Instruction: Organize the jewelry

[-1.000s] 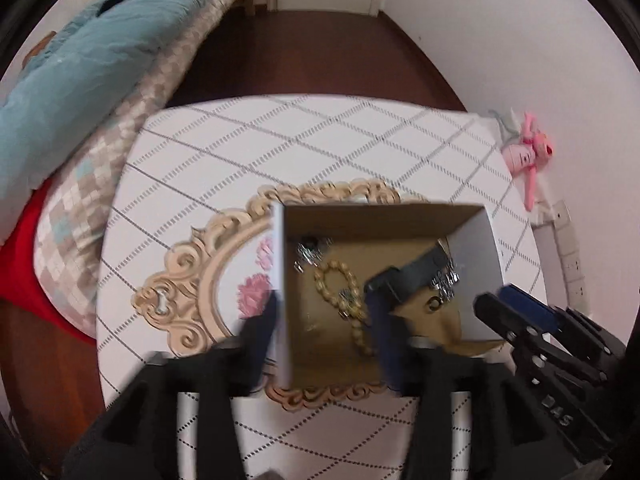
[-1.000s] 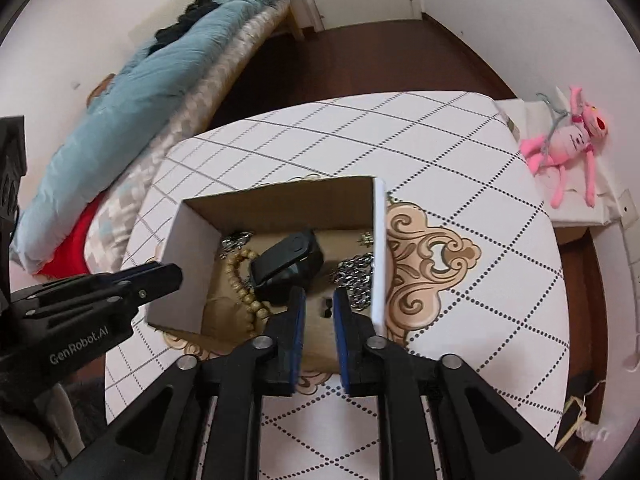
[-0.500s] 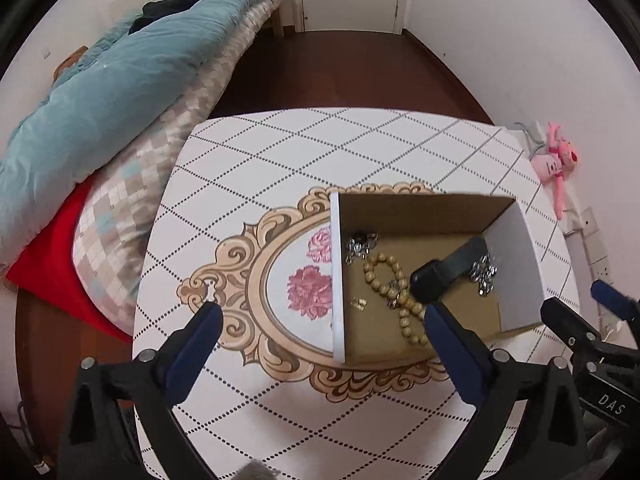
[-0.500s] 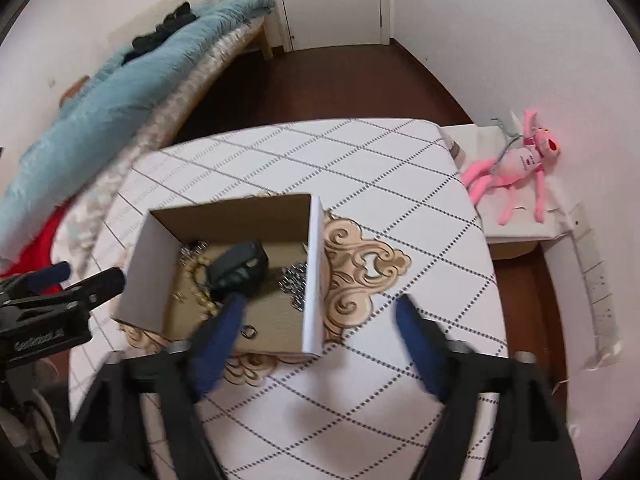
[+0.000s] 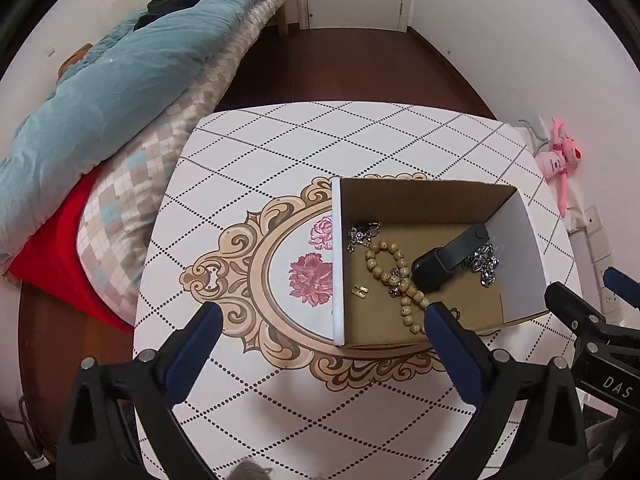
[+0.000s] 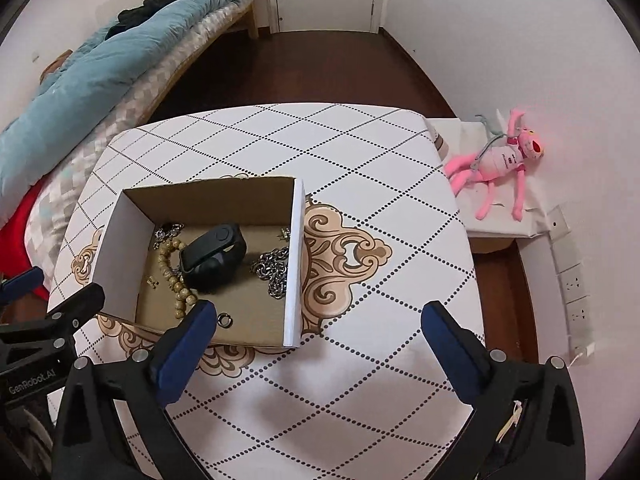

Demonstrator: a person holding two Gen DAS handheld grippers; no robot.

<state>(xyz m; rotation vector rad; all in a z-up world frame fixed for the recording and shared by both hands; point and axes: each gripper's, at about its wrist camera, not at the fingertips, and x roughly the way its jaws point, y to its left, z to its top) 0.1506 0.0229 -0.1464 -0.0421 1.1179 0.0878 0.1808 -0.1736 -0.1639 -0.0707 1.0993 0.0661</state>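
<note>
An open cardboard box (image 5: 338, 256) (image 6: 294, 264) sits on the table. Inside lie a black wristband (image 5: 448, 258) (image 6: 214, 254), a wooden bead bracelet (image 5: 394, 276) (image 6: 172, 268), a silver chain (image 5: 484, 266) (image 6: 274, 270), a small silver piece (image 5: 362, 234) (image 6: 168, 230), a gold charm (image 5: 360, 291) and a small ring (image 6: 225, 320). My left gripper (image 5: 320, 322) is open and empty, above the table at the box's near left side. My right gripper (image 6: 316, 316) is open and empty, near the box's front right corner.
The table (image 5: 280, 152) (image 6: 360, 168) has a white diamond-pattern cloth with a gold floral medallion. A bed with a teal duvet (image 5: 112, 84) stands left. A pink plush toy (image 6: 500, 160) lies on a low stand at the right. Wall sockets (image 6: 576, 284) are at the right.
Both grippers have drawn back and up from the box. The right gripper, shut a second ago inside the box, has opened wide; the left has opened wider too. The box contents stay put.
</note>
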